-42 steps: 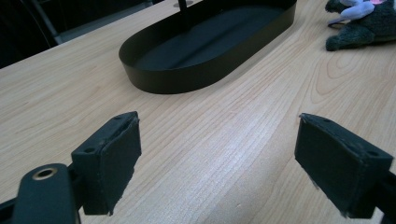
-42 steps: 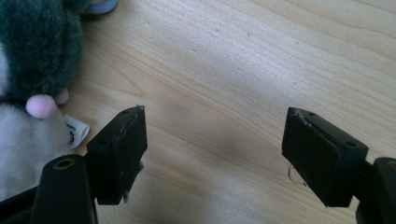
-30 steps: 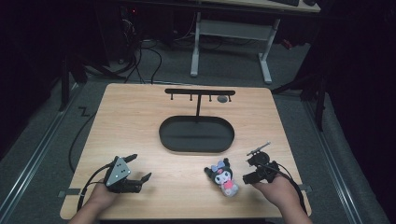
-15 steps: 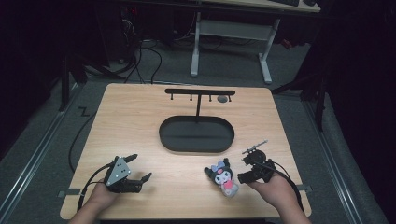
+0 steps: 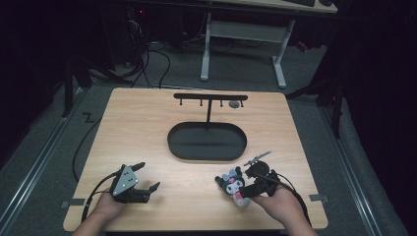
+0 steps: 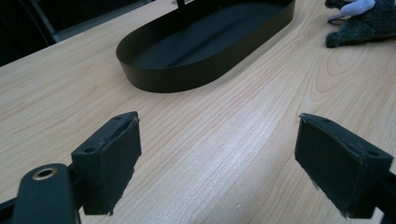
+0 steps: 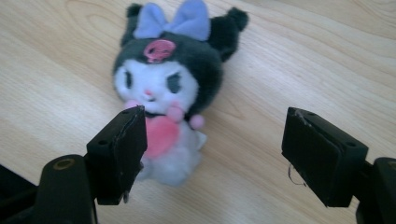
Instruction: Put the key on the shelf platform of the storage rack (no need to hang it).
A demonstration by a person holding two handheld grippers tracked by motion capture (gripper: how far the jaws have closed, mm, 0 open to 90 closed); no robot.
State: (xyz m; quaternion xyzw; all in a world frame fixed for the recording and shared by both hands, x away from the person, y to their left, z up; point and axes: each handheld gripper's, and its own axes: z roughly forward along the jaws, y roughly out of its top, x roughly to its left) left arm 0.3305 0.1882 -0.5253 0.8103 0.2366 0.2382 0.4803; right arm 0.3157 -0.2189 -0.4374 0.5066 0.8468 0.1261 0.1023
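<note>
One black-and-white plush toy (image 7: 163, 93), blue-bowed, lies before the released right tool (image 7: 212, 154).

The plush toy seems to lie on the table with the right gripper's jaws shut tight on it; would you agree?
Not quite: the plush toy does lie on the table, but the right gripper has its jaws wide open around it, not shut. The right gripper view shows this.
</note>
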